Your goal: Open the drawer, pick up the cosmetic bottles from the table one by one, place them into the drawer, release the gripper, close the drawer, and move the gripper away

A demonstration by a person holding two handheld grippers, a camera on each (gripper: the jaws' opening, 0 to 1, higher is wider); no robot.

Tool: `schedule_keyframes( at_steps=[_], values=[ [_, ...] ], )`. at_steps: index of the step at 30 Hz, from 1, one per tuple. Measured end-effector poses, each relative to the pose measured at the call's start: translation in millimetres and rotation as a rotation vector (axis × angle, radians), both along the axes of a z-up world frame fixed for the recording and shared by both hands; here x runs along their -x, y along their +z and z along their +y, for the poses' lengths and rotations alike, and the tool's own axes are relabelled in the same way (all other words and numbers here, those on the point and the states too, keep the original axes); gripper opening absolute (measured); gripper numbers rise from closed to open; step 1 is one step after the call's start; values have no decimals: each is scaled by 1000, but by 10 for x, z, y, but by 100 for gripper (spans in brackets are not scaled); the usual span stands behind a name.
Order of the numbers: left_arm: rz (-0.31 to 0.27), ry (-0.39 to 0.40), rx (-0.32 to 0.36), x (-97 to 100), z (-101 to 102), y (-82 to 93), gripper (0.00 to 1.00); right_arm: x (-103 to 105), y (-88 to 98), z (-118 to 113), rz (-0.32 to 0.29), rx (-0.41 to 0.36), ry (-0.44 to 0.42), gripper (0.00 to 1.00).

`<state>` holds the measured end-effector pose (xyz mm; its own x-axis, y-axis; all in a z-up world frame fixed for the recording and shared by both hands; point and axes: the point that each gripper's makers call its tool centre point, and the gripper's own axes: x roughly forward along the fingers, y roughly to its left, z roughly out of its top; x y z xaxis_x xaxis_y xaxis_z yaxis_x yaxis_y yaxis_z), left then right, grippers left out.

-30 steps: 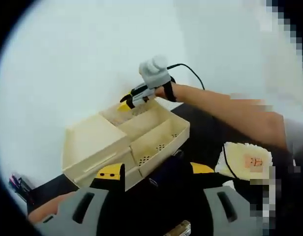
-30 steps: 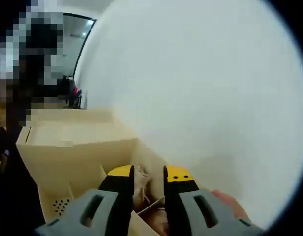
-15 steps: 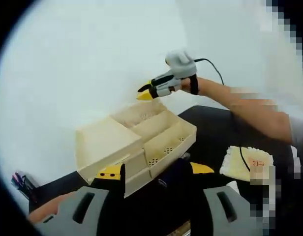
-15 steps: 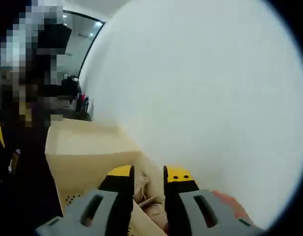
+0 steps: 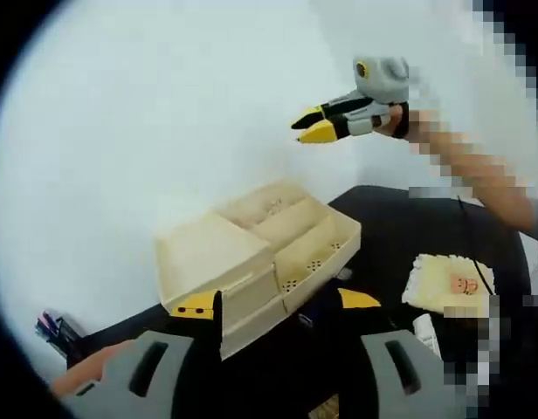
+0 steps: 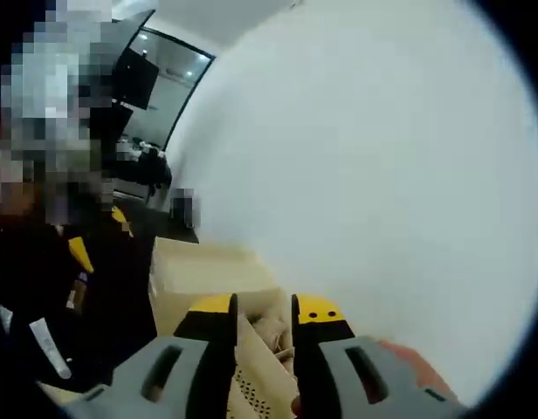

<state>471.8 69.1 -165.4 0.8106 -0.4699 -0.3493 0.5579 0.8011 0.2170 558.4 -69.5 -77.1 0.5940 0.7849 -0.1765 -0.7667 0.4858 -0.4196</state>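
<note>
In the left gripper view, my left tool (image 5: 273,305) has its yellow-tipped jaws spread apart, with a dark bottle-like object (image 5: 326,316) between them; I cannot tell whether they grip it. Beyond it the cream plastic drawer organiser (image 5: 260,253) sits at the far edge of the black desk (image 5: 400,236), against the white wall, its drawer pulled out. Its contents are too blurred to make out. A pale yellow cloth (image 5: 451,284) lies near the desk's right edge. My right tool (image 5: 317,127) hangs high above the organiser, jaws nearly together and empty.

In the right gripper view, the right tool (image 6: 262,307) shows a narrow empty gap above the open drawer (image 6: 256,349), whose pale contents are indistinct and partly hidden.
</note>
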Motion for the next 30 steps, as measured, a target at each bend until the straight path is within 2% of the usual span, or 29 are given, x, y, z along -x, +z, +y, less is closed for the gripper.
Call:
schedule_keyframes(
  at_steps=[1,2,8,10,14,16,17,19,22,25,29,30],
  values=[
    [-13,5,0,-2,17,26,46,80,-80,16,52,18,6,22],
    [-21,11,-1,-3,36,50,47,106,-110,18,69,27,2,23],
    [-72,3,-5,104,124,194,47,445,-279,198,87,63,43,28],
    [-94,-6,17,184,86,262,47,610,-365,275,82,75,69,29],
    [-130,10,14,258,108,372,47,891,-549,405,58,124,93,29],
    [-144,11,-3,316,83,384,47,1124,-698,435,19,182,123,29],
    [-147,11,-8,311,92,383,47,1226,-792,458,34,211,146,29],
    [-139,24,-19,319,124,366,47,1268,-836,487,52,220,162,29],
    [-113,36,-18,370,170,283,47,1190,-724,481,73,196,164,29],
    [-73,46,-24,453,252,182,48,1225,-730,470,87,193,158,29],
    [-56,28,-31,619,314,84,58,1302,-796,403,86,230,138,29],
    [-50,23,-28,654,341,58,58,1363,-846,374,79,260,132,29]
  ],
)
